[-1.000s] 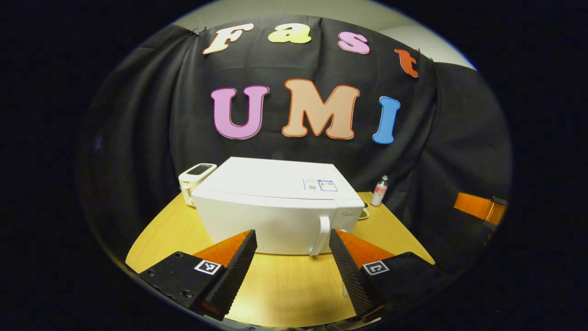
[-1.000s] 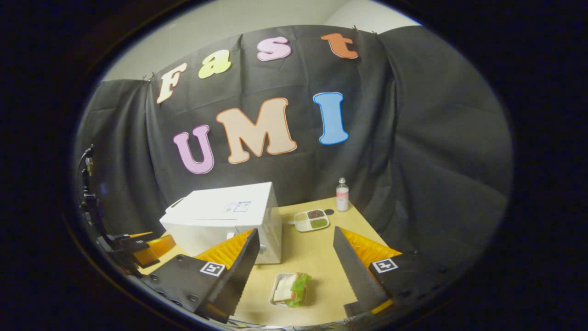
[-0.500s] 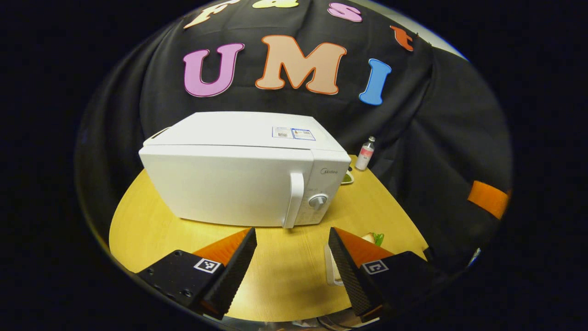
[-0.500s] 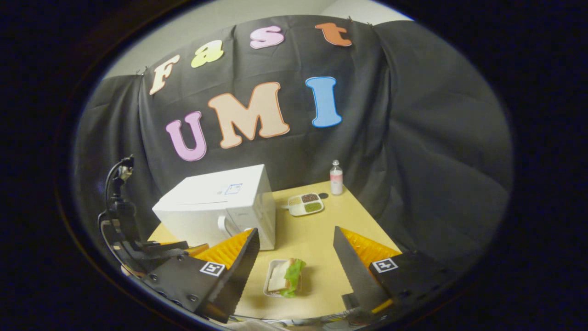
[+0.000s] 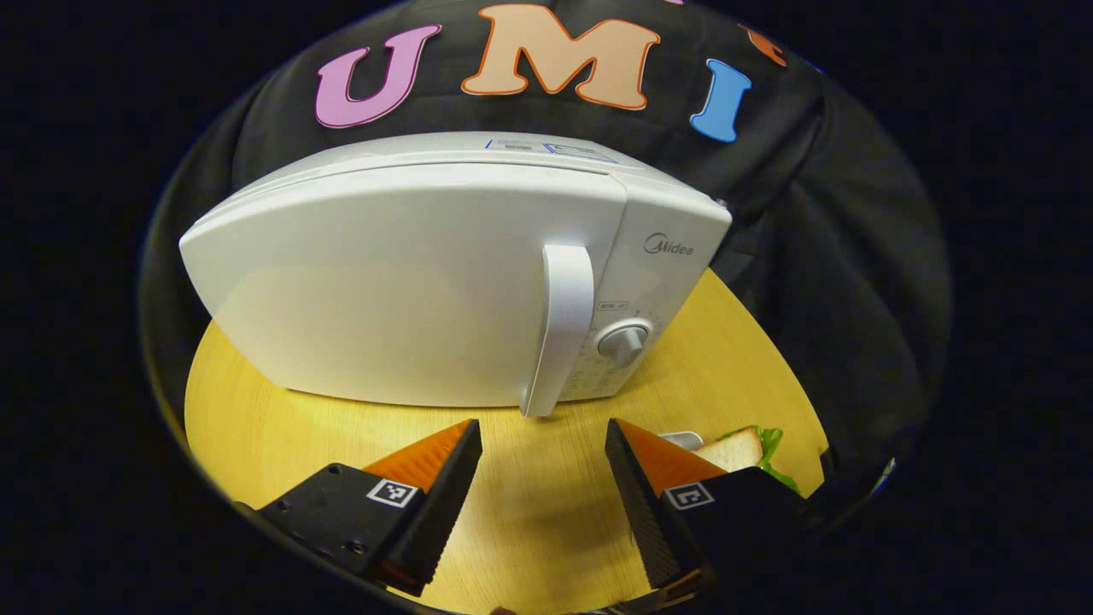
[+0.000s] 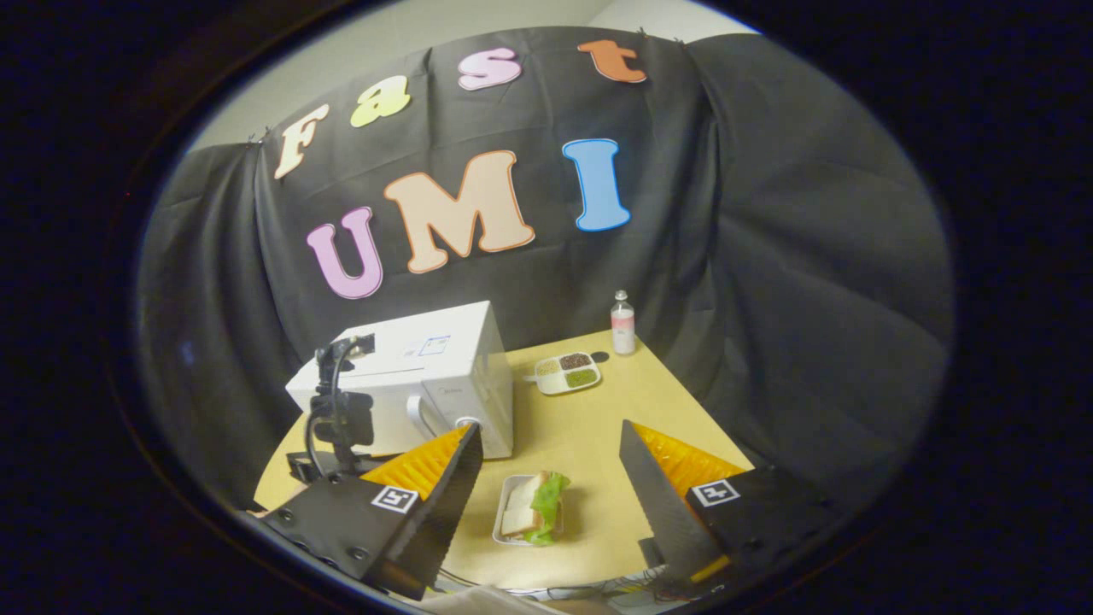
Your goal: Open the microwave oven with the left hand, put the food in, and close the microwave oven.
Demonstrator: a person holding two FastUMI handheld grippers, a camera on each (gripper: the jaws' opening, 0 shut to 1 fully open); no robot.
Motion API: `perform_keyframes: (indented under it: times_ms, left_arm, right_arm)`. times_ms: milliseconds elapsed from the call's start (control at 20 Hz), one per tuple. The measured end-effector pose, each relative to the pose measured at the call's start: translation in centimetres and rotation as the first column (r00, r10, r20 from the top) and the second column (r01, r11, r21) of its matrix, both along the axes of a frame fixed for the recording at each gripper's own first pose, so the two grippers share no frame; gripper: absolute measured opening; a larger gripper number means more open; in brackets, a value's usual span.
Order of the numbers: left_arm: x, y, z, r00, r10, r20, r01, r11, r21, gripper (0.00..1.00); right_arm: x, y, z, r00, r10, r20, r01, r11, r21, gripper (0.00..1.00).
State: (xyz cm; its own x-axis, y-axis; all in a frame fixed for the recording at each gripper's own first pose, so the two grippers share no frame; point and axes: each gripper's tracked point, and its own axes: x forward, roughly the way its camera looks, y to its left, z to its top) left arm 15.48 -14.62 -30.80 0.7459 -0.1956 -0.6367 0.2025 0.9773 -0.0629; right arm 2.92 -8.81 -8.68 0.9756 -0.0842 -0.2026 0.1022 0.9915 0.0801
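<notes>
Microwave [image 5: 410, 273] sits shut on the desk [image 5: 529, 512], its handle [image 5: 559, 329] just beyond the left claw [image 5: 542, 478], which gapes wide and empty. Coming in off-line could shove the oven. Right claw [image 6: 551, 495], wide and empty, hovers above the sandwich [image 6: 534, 508].

A white microwave oven [image 5: 410, 273] stands on the wooden bench [image 5: 529, 495] with its door shut. A tall white handle [image 5: 559, 329] runs down the door's right edge, and just beside it on the control panel sits a round knob [image 5: 623, 340]. In the right gripper view the microwave oven [image 6: 427, 384] is at the bench's left. Near its front corner, apart from it, a sandwich [image 6: 534, 510] with lettuce lies flat in a small white tray [image 6: 504, 521].
</notes>
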Motion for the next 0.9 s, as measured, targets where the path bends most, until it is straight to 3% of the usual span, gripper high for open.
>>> perform_keyframes:
  times_ms: [250,300,350,550,700,800,850,900]
  left_arm:
    - [3.1,-0.6,-1.1,1.0,-0.02,0.015,0.02,0.999,0.048,0.92]
    - [3.5,-0.6,-1.3,1.0,-0.023,0.021,0.022,0.998,0.061,0.84]
    - [3.9,-0.6,-1.5,0.999,-0.027,0.022,0.025,0.997,0.07,0.89]
    - [4.6,-0.8,-2.2,1.0,-0.023,0.008,0.022,0.997,0.076,0.71]
    - [4.9,-0.8,-2.6,1.0,-0.01,-0.002,0.01,0.997,0.076,0.41]
    - [4.8,-0.8,-2.7,1.0,-0.028,-0.008,0.029,0.995,0.099,0.27]
    - [4.7,-0.8,-2.7,0.999,-0.033,-0.012,0.034,0.994,0.103,0.28]
    - [4.7,-0.8,-2.6,0.999,-0.035,-0.011,0.035,0.994,0.099,0.22]
  right_arm:
    - [-0.6,-1.2,-0.5,0.999,-0.034,-0.009,0.034,0.999,0.005,0.99]
    - [-0.7,-1.7,-0.6,0.999,-0.046,-0.01,0.046,0.999,-0.002,0.99]
    - [-0.9,-2.1,-0.7,0.998,-0.057,-0.012,0.057,0.998,-0.008,0.99]
    - [-1.6,-3.3,-1.3,0.996,-0.081,-0.025,0.081,0.997,-0.002,0.99]
    - [-1.7,-3.7,-1.4,0.995,-0.094,-0.027,0.095,0.995,0.015,0.99]
    - [-1.6,-3.5,-1.7,0.995,-0.093,-0.03,0.093,0.995,0.026,0.99]
    - [-1.6,-3.4,-1.9,0.995,-0.091,-0.033,0.092,0.995,0.03,0.99]
    - [-1.5,-3.3,-2.0,0.995,-0.088,-0.036,0.089,0.995,0.033,0.99]
